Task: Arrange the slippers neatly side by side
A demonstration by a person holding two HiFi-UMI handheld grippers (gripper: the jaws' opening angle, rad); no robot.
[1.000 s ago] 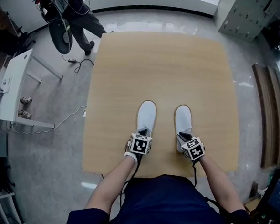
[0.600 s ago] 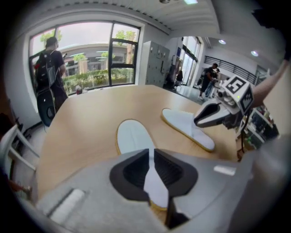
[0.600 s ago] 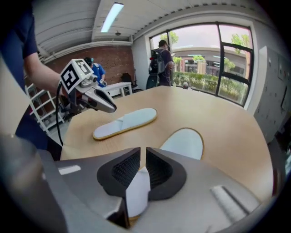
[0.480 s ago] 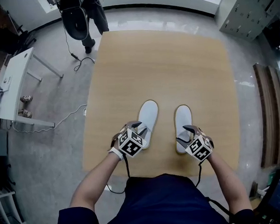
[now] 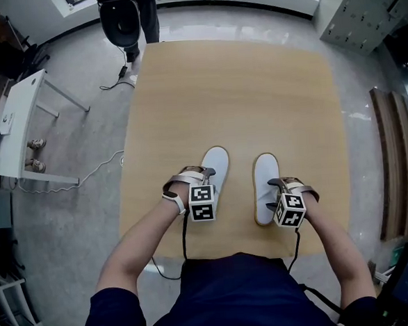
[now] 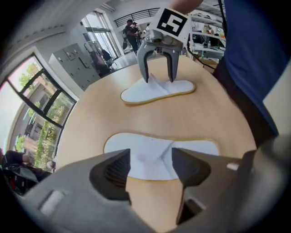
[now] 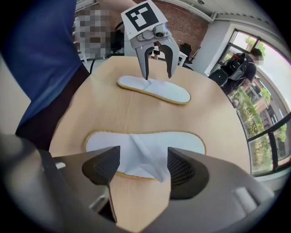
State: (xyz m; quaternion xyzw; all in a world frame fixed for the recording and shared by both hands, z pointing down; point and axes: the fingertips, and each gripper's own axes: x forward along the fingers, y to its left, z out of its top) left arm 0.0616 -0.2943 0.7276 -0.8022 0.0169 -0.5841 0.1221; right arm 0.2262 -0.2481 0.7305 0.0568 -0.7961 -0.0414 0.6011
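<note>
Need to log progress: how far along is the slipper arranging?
Done: left slipper and right slipper lie flat, side by side on the table, toes the same way. In hand: nothing; left gripper and right gripper jaws have just been opening, gripping nothing. Left: probably only withdrawing.

**Navy top, grey grippers**

The person wears a navy short-sleeved top (image 5: pixel 234 296). The left gripper (image 6: pixel 150 169) and right gripper (image 7: pixel 138 169) have grey jaws with black ribbed pads (image 7: pixel 182 172). Behind each jaw pair sits a cube (image 5: pixel 202 203) of black-and-white square markers. Pale straps (image 5: pixel 182 178) cross the hands, and a black cable (image 5: pixel 184 238) trails from under each cube.
</note>
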